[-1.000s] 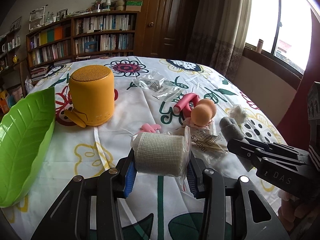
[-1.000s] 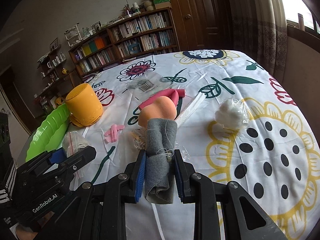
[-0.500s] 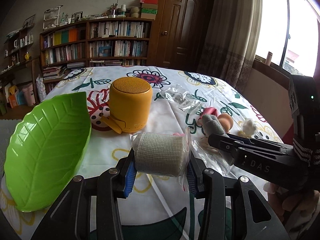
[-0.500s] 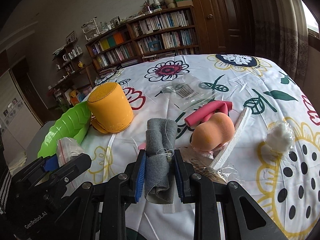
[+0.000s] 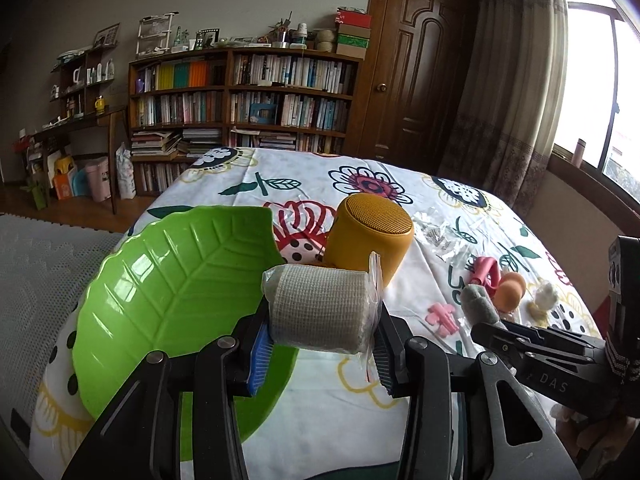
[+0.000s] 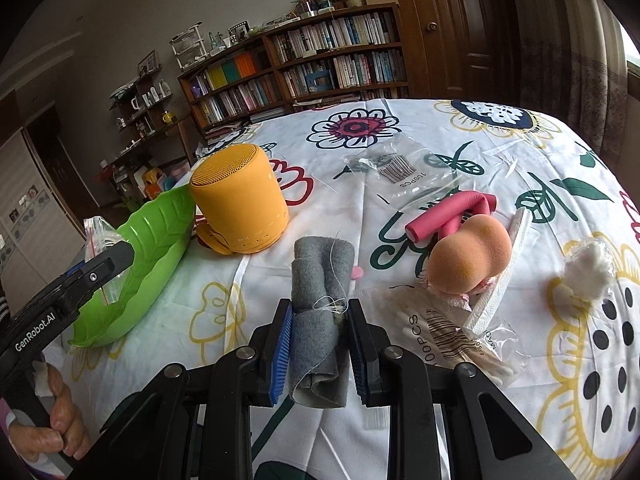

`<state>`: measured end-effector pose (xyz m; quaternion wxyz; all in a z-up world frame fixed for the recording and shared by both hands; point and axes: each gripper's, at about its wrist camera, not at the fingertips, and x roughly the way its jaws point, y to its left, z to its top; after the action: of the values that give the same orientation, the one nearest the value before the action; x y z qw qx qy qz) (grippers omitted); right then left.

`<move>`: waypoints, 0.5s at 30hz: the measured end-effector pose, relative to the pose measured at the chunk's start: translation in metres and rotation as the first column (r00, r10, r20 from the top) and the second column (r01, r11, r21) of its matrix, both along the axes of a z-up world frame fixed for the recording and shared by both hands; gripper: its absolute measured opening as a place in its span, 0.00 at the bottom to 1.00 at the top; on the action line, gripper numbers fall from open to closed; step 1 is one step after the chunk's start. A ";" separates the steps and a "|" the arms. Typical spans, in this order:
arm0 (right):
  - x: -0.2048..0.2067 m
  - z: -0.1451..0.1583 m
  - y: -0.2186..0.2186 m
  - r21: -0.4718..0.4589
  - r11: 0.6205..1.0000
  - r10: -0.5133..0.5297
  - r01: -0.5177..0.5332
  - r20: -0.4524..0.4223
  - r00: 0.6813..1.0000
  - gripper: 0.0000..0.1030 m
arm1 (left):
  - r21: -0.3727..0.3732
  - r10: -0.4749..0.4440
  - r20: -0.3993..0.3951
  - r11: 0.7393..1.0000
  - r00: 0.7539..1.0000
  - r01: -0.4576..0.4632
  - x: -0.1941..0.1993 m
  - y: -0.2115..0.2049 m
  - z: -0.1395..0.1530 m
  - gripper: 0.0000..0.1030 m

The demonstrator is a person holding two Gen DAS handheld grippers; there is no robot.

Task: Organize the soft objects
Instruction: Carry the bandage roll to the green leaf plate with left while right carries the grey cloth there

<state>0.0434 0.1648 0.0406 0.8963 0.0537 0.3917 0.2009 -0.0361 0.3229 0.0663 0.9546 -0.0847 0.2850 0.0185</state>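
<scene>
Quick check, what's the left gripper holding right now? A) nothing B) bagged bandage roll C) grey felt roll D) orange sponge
B: the left gripper is shut on the bagged bandage roll, next to the green leaf tray; the grey felt roll is in the right gripper.

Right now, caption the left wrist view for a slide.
Left claw holds a bagged bandage roll beside the green leaf dish, yellow speaker behind.

Table's covered with a white flowery tablecloth (image 6: 400,128). Sitting on it: a green leaf-shaped dish (image 5: 168,280) at the left edge, a yellow speaker (image 6: 240,208) right beside it, clear plastic bags (image 6: 400,172), a pink foam roller (image 6: 452,216), an orange sponge (image 6: 468,260) and a cotton ball (image 6: 588,268).
</scene>
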 end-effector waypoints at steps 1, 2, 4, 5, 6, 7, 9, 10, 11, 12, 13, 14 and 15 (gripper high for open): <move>0.001 -0.001 0.002 -0.002 1.000 0.002 -0.002 -0.001 1.000 0.27 | -0.002 0.017 -0.004 1.000 1.000 -0.017 0.001 0.005 -0.001 0.43; 0.001 -0.001 0.003 -0.003 1.000 0.004 -0.004 -0.002 1.000 0.27 | -0.004 0.033 -0.009 0.999 0.999 -0.033 0.003 0.009 -0.002 0.43; 0.002 -0.002 0.005 -0.005 1.000 0.008 -0.008 -0.003 1.000 0.27 | -0.005 0.057 -0.021 0.998 0.998 -0.057 0.005 0.016 -0.005 0.43; 0.003 -0.002 0.007 -0.007 1.000 0.008 -0.008 -0.004 1.000 0.27 | -0.001 0.068 -0.027 0.998 0.997 -0.068 0.006 0.019 -0.007 0.43; 0.003 -0.003 0.008 -0.007 1.000 0.008 -0.008 -0.006 1.000 0.27 | 0.003 0.082 -0.034 0.997 0.996 -0.082 0.007 0.021 -0.008 0.44; 0.003 -0.003 0.009 -0.008 1.000 0.008 -0.008 -0.008 1.000 0.27 | 0.003 0.094 -0.042 0.996 0.995 -0.094 0.008 0.024 -0.010 0.44; 0.004 -0.004 0.010 -0.010 1.000 0.007 -0.007 -0.013 1.000 0.27 | -0.008 0.099 -0.054 0.995 0.994 -0.099 0.009 0.029 -0.013 0.44; 0.005 -0.005 0.011 -0.010 1.000 0.006 -0.007 -0.015 1.000 0.27 | -0.013 0.099 -0.061 0.995 0.993 -0.100 0.010 0.030 -0.015 0.45; 0.005 -0.005 0.011 -0.010 1.000 0.005 -0.006 -0.017 1.000 0.27 | -0.016 0.102 -0.065 0.995 0.993 -0.103 0.010 0.031 -0.016 0.48; 0.006 -0.005 0.012 -0.010 1.000 0.004 -0.005 -0.017 1.000 0.27 | -0.018 0.104 -0.067 0.994 0.992 -0.105 0.010 0.032 -0.016 0.52; 0.006 -0.005 0.012 -0.010 1.000 0.004 -0.005 -0.018 1.000 0.27 | -0.019 0.106 -0.067 0.994 0.992 -0.108 0.010 0.033 -0.017 0.55; 0.006 -0.005 0.012 -0.010 1.000 0.004 -0.004 -0.018 1.000 0.27 | -0.018 0.109 -0.066 0.994 0.992 -0.110 0.010 0.033 -0.017 0.60; 0.006 -0.005 0.012 -0.010 1.000 0.004 -0.004 -0.018 1.000 0.27 | -0.017 0.113 -0.062 0.993 0.992 -0.114 0.009 0.034 -0.017 0.65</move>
<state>0.0492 0.1768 0.0354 0.8925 0.0501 0.4010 0.2002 -0.0270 0.3571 0.0497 0.9419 -0.1103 0.3090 0.0724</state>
